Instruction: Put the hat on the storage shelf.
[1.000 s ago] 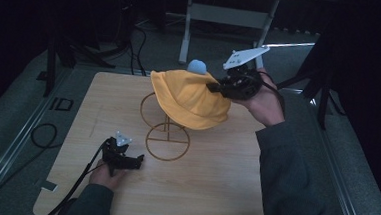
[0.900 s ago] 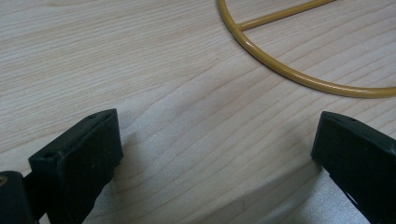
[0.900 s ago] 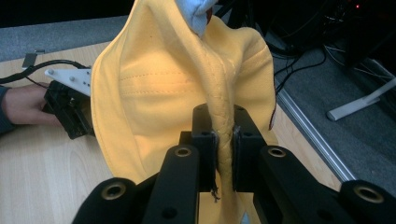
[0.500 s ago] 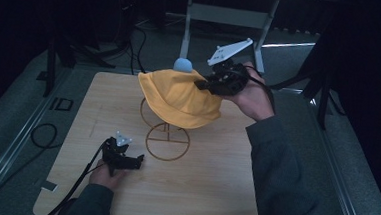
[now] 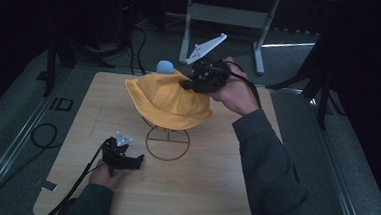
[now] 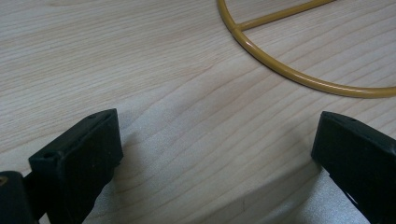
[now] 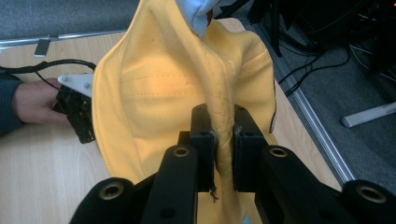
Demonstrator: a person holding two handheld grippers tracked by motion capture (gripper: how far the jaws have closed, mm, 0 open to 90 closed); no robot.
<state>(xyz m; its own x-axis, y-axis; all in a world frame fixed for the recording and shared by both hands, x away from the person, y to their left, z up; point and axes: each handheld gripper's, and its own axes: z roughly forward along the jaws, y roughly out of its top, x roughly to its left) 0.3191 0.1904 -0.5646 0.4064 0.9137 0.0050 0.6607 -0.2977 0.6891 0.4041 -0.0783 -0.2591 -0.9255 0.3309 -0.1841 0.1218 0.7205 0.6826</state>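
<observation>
A yellow bucket hat (image 5: 169, 98) hangs tilted over a gold wire stand (image 5: 167, 143) on the wooden table (image 5: 213, 189). The stand's pale blue knob (image 5: 165, 66) pokes out behind the hat's crown. My right gripper (image 5: 187, 85) is at the hat's back right, shut on a fold of its fabric. In the right gripper view the pads (image 7: 219, 112) pinch a seam ridge of the hat (image 7: 154, 93); they have just been opening a little, with the fold still pressed between them. My left gripper (image 5: 137, 162) rests open on the table left of the stand's ring (image 6: 289, 74), its jaws (image 6: 219, 140) bare.
The stand's round base ring lies near the table's middle. A grey metal frame (image 5: 224, 14) stands on the floor behind the table. Cables (image 5: 41, 133) trail on the floor at the left. Bare wood lies in front of and to the right of the stand.
My right gripper has carried the hat to the left and a little up, so it now covers more of the stand. The left gripper has stayed put.
</observation>
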